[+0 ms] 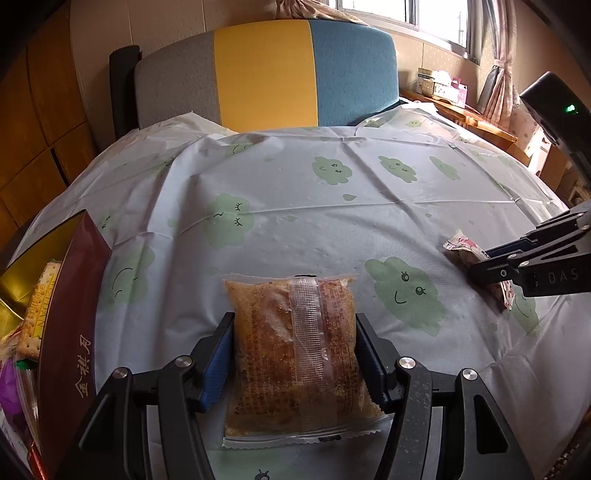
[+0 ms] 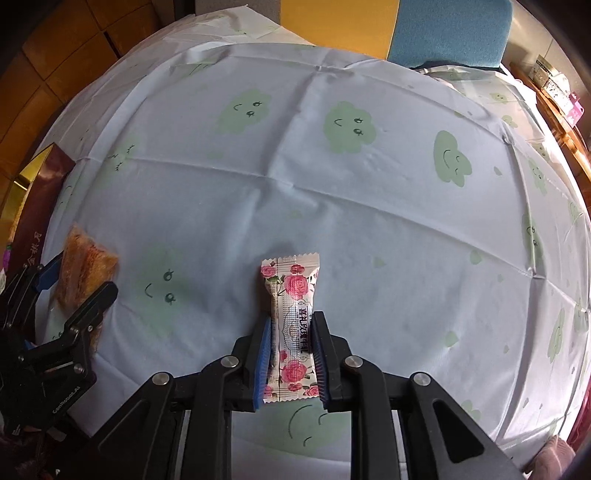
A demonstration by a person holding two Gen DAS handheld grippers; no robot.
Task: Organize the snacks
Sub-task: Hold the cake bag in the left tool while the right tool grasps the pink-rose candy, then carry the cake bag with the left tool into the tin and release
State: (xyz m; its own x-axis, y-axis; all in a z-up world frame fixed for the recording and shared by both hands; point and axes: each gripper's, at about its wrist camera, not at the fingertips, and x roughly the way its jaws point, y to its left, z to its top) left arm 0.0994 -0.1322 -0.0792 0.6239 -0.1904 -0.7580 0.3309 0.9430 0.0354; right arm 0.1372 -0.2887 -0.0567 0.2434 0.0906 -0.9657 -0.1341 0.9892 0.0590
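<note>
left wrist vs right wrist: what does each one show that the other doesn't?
Left wrist only: window, crackers inside the maroon box, the orange snack's full clear wrapper between the left gripper pads. Right wrist only: the rose-print snack's full printed face, clamped by the right gripper. Both: both snacks, both grippers, cloud-print tablecloth, the box.

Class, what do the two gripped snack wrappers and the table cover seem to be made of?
Orange snack pack: clear glossy plastic film, contents visible. Rose-print wrapper: opaque printed film, crimped ends. Table cover: thin plastic sheet, probably; sharp fold creases, slight sheen.
</note>
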